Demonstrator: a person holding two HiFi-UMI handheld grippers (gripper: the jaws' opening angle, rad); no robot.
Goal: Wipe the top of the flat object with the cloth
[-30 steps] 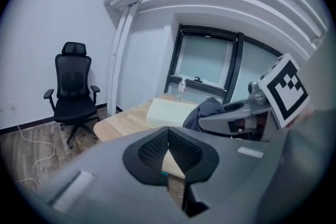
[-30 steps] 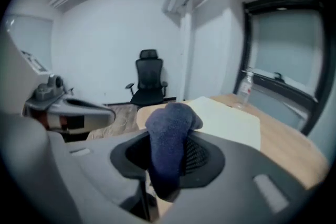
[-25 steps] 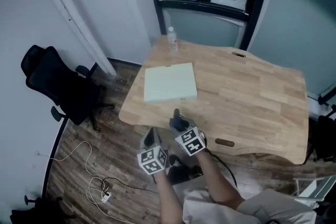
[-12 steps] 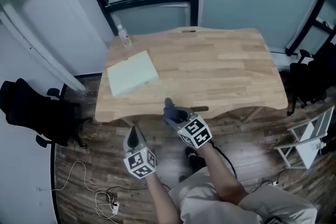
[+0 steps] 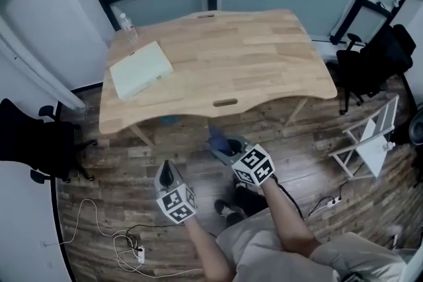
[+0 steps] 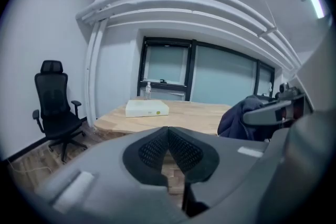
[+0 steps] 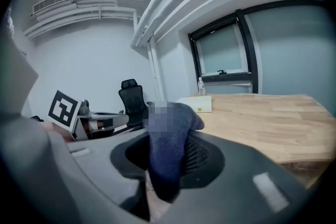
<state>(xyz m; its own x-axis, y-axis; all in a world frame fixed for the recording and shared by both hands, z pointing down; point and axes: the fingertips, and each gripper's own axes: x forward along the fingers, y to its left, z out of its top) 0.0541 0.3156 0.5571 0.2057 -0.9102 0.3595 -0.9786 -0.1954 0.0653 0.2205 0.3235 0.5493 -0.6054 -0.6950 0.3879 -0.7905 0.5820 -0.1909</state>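
Note:
The flat pale box [image 5: 141,69] lies on the far left part of the wooden table [image 5: 264,63]; it also shows small in the left gripper view [image 6: 147,108] and the right gripper view [image 7: 197,104]. My right gripper [image 5: 219,143] is shut on a dark blue cloth [image 5: 223,145], which bulges between the jaws [image 7: 168,149]. My left gripper [image 5: 168,170] is shut with nothing in it, its pads [image 6: 157,147] pressed together. Both grippers hang over the wooden floor, well short of the table's near edge and apart from the box.
A clear bottle [image 5: 124,24] stands at the table's far left corner, behind the box. A black office chair [image 5: 33,142] stands left of the table, and another dark chair [image 5: 373,59] at its right. A white folding rack [image 5: 370,142] and cables [image 5: 119,238] lie on the floor.
The table and box have drawn away from both grippers, which were at the table's near edge and now hang over the floor. The right gripper still holds the cloth.

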